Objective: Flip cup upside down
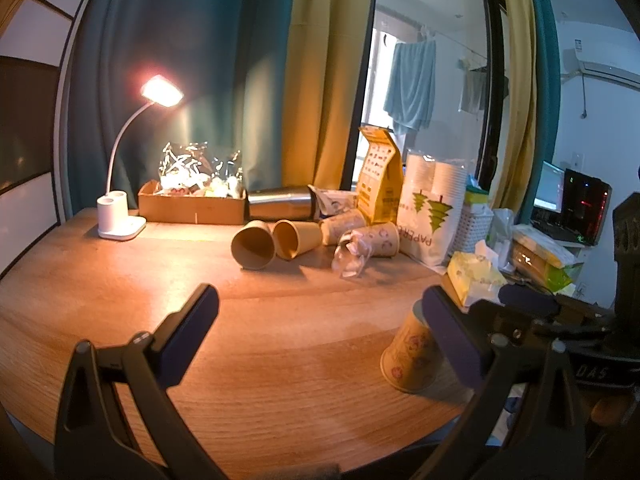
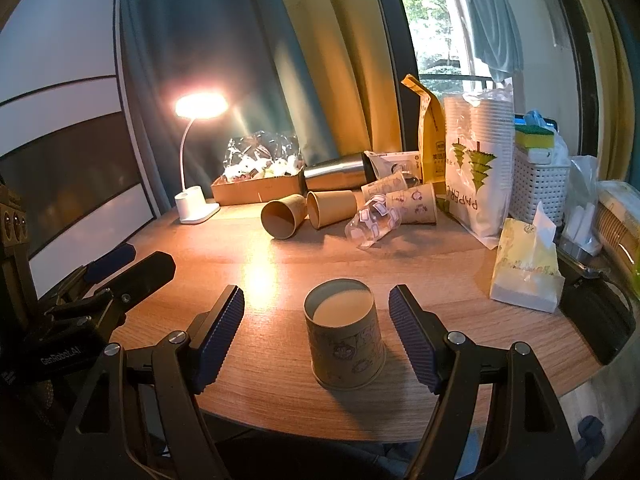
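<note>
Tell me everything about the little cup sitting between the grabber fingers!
The paper cup is tan with faint purple cartoon drawings. It stands upside down on the wooden table: wide rim down, small recessed base up, pale inside. It stands near the table's front edge, far from the cups lying at the back. The right gripper is open around it, fingers apart on both sides, not touching. Only the table touches it.

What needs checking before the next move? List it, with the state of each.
1. Cup stands upside down, base up: ok.
2. Right gripper open, fingers either side of the cup, not touching: ok.
3. Left gripper open and holding nothing: ok.
4. Cup sits flat on the table: ok.
5. Cup close to the table's near edge: not ok.
6. Cup undamaged: cannot tell.
</note>
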### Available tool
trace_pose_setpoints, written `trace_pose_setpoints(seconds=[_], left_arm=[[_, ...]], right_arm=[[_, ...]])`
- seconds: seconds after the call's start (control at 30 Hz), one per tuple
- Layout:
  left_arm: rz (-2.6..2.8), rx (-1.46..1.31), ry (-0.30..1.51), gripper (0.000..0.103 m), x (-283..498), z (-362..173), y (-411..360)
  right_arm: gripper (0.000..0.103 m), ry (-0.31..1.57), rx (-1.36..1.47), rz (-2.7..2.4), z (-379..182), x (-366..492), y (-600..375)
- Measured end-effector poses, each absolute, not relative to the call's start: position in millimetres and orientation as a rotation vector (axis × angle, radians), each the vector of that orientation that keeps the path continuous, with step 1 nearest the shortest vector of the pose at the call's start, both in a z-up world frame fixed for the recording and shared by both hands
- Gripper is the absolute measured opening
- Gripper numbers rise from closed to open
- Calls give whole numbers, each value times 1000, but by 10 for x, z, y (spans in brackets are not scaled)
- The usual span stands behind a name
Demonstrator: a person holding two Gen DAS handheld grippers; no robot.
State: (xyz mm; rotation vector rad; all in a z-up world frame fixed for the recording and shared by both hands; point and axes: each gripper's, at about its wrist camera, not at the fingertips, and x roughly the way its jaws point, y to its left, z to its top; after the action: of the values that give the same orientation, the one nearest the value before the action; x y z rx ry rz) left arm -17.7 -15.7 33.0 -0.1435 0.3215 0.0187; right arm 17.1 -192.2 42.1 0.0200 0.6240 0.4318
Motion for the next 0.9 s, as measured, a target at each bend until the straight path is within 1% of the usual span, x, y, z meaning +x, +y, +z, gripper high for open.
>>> trace_pose_setpoints(seconds=[0.9], left_arm=[[21,-154,336,103,-196,249,-219]], right_arm=[[78,638,26,427,379,176,-1914]])
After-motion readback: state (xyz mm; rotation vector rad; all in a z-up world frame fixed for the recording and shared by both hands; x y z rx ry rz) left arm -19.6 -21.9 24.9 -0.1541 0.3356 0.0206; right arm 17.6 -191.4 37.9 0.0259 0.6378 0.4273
